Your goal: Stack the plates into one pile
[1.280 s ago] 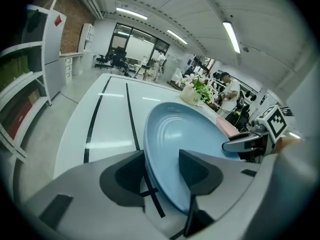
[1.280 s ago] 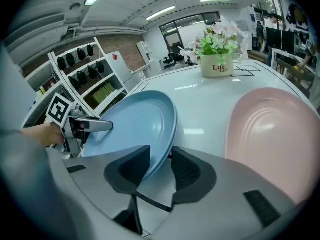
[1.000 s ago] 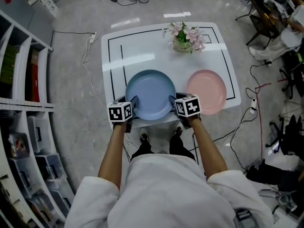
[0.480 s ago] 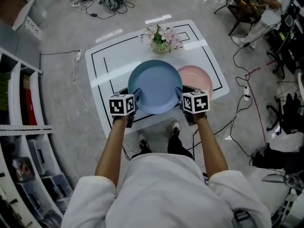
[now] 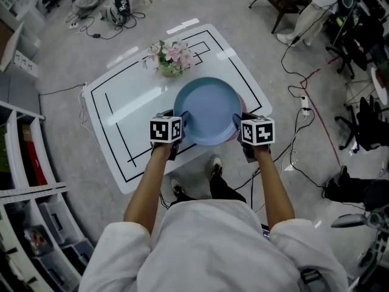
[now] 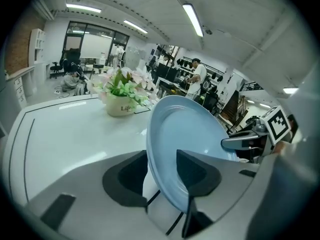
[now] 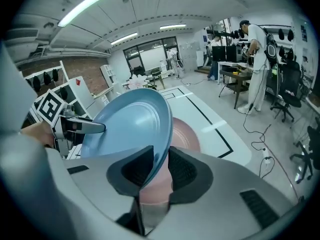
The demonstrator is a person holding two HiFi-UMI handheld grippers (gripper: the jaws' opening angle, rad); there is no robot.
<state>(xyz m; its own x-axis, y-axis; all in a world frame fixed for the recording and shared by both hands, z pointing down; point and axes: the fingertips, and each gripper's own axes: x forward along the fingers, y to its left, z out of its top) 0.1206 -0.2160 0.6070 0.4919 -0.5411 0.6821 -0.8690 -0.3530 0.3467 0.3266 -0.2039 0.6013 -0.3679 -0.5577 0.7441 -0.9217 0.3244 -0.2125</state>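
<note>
table (image 5: 121,108): white, marked with black lines, standing on a grey floor; i am standing at its near edge.

blue plate (image 5: 208,109): i am holding it between my two grippers, up off the table at the near right part. it is tilting in both gripper views. it is hanging over the pink plate and covering it in the head view.

pink plate (image 7: 186,131): lying flat on the table under the blue plate, showing only in the right gripper view; the two plates are looking apart there.

flower pot (image 5: 172,58): pale pot with pink and white flowers, sitting near the far edge, just beyond the blue plate's far rim.

left gripper (image 6: 162,174): i am pinching the blue plate's left rim, one pad on each face; its jaws have just been closing on the rim.

right gripper (image 7: 160,169): i am pinching the blue plate's right rim the same way, and its jaws have just been closing on the rim too.
</note>
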